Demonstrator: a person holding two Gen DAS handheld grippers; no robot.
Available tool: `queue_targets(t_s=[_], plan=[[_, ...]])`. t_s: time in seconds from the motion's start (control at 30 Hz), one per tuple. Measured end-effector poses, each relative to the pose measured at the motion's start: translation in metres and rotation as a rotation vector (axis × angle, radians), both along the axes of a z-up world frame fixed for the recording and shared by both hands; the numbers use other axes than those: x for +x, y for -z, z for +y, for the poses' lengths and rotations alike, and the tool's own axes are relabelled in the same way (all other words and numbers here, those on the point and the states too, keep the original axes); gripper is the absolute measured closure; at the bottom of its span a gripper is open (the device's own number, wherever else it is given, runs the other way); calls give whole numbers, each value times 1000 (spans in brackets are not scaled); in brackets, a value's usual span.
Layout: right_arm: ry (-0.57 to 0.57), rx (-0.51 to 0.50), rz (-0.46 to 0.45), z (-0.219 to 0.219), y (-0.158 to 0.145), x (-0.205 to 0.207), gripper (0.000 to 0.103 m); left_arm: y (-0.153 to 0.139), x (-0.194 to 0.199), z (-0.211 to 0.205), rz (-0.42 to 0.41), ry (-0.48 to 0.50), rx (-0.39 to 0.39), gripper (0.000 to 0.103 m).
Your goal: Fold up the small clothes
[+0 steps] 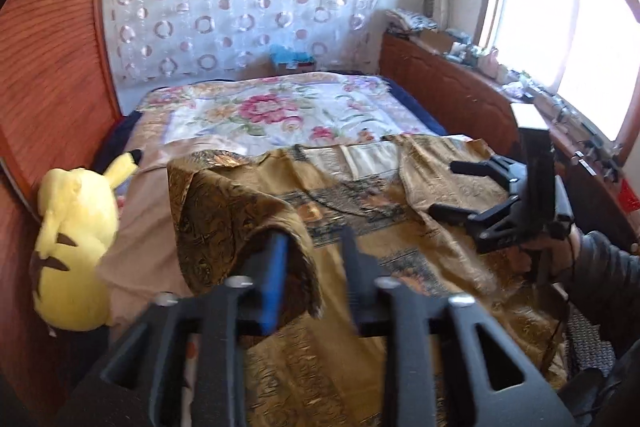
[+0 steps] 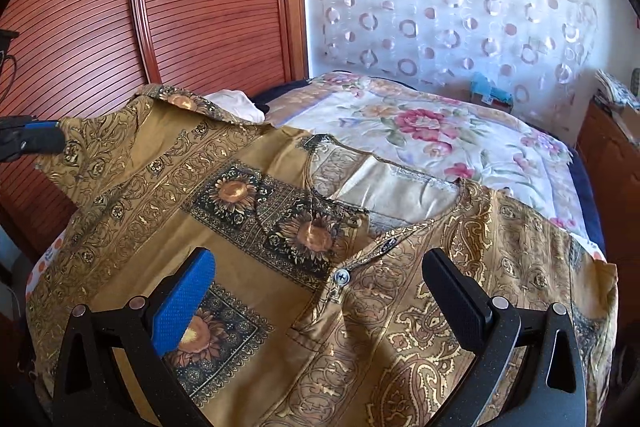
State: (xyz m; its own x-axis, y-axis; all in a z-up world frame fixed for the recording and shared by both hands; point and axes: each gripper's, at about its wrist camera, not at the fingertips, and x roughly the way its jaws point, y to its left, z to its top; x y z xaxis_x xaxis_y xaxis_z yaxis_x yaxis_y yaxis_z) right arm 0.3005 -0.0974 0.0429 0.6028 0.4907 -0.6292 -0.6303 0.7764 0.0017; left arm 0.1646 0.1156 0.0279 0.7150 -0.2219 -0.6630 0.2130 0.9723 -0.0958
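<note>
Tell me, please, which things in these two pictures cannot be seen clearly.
- Left wrist view: the left hand-held gripper has the shirt sleeve draped over its blue finger; whether anything is pinched is hidden.
- Left wrist view: items on the window ledge are too small and washed out by glare.
- Right wrist view: the shirt's lower hem is cut off by the bottom edge, behind the right hand-held gripper.

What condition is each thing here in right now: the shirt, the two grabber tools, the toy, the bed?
Shirt: spread front-up on the bed, collar button fastened, left sleeve lifted.
Left tool: open, sleeve edge draped over its blue finger.
Right tool: open, above the shirt, holding nothing.
Plush toy: lying beside the shirt.
Bed: covered with a floral bedspread.
</note>
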Motion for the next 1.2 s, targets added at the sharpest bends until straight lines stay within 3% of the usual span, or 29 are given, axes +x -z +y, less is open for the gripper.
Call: queue_targets(t_s=[0.07, 0.13, 0.2, 0.5, 0.8, 1.03, 1.2], plan=[[-5, 2, 0, 3, -2, 0, 0, 0, -3, 5, 0, -25, 17, 54], [-12, 6, -1, 6, -3, 1, 0, 1, -7, 13, -4, -52, 25, 34], [-22, 7, -2, 5, -4, 3, 0, 2, -11, 18, -10, -63, 17, 28], [-96, 8, -1, 31, -11, 9, 0, 34, -24, 63, 38, -185, 9, 28], [-260, 9, 24, 107, -11, 7, 3, 66, -37, 108, 65, -287, -34, 28], [-435, -54, 36, 184, 6, -1, 17, 77, -47, 132, 74, -331, -48, 28], [-498, -136, 11, 224, 24, -3, 28, 85, -54, 146, 87, -357, -63, 28]])
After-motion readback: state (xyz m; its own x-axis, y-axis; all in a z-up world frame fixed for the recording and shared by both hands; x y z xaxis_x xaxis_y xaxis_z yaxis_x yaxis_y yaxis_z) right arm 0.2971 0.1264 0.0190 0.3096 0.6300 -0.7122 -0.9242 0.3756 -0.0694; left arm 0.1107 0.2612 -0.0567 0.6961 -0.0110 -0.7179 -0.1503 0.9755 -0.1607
